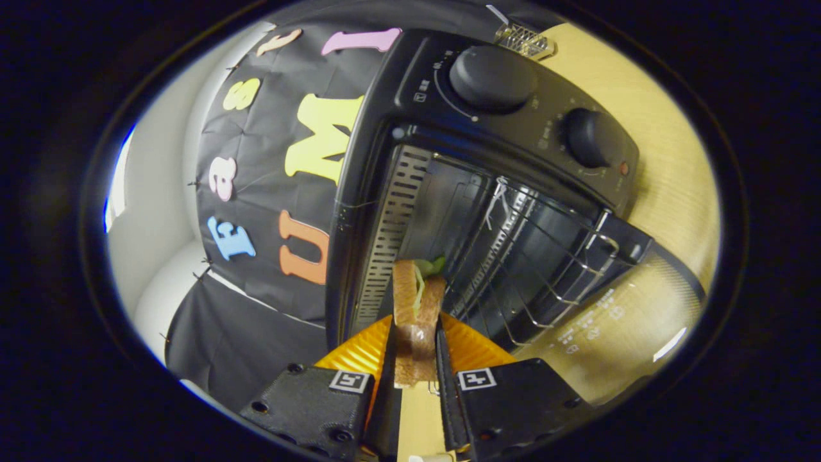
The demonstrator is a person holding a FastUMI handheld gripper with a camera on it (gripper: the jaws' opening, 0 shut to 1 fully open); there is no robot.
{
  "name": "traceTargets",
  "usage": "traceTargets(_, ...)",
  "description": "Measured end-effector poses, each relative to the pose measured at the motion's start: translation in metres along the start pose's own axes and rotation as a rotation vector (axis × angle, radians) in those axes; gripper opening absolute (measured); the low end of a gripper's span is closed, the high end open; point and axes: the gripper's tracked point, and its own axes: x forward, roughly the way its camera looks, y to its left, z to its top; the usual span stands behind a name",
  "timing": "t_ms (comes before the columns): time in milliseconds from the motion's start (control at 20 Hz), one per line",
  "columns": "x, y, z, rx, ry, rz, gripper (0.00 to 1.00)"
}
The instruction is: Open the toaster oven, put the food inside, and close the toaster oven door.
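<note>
A sandwich [415, 308] of brown bread with green filling stands on edge between my fingers, and my gripper [415, 337] is shut on it. Just beyond it is the black toaster oven [410, 109], seen tilted, with its door [616, 321] open and hanging down toward the table. The wire rack [545, 250] shows inside the cavity. The sandwich's far end reaches the mouth of the cavity, near its perforated side wall [391, 237].
Two black knobs [492, 78] sit on the oven's control panel. The oven stands on a light wooden table [667, 154]. A small metal grid object [524, 40] lies on the table behind the oven. The booth's cloth wall stands to the oven's other side.
</note>
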Motion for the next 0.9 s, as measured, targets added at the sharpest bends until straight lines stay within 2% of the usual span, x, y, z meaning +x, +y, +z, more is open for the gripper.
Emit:
traceTargets(150,0.020,-0.004,-0.003,-0.103,0.012,-0.023,0.37)
traceTargets(350,0.023,-0.019,0.015,-0.159,-0.038,-0.065,0.38)
traceTargets(450,0.022,-0.031,0.022,-0.207,-0.046,-0.096,0.42)
traceTargets(500,0.019,-0.029,0.025,-0.228,-0.046,-0.085,0.44)
traceTargets(600,0.019,-0.029,0.017,-0.323,-0.003,-0.099,0.50)
traceTargets(750,0.008,-0.025,0.016,-0.559,-0.017,-0.182,0.76)
traceTargets(900,-0.005,-0.035,0.014,-0.687,-0.018,-0.289,1.00)
